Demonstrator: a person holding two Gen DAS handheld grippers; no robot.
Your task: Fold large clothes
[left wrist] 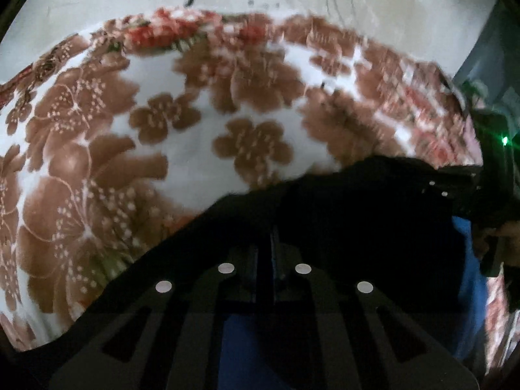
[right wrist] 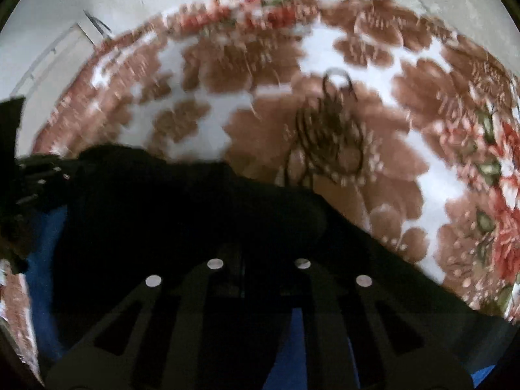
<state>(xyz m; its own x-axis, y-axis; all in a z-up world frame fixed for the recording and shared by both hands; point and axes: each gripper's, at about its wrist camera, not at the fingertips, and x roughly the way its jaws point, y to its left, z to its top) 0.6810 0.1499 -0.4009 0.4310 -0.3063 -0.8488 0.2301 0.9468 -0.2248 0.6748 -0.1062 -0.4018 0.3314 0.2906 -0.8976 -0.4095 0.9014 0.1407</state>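
Here, both grippers' (left wrist: 265,243) (right wrist: 242,253) jaws pinched on soft black garment (left wrist: 357,214) over plush floral blanket (left wrist: 182,162).

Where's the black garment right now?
The black garment lies at the near edge of the floral blanket, filling the lower half of both wrist views, with both grippers closed on it.

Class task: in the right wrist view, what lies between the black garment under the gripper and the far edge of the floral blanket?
A loose coil of thin dark cord lies on the floral blanket beyond the black garment; otherwise only blanket shows, in the right wrist view.
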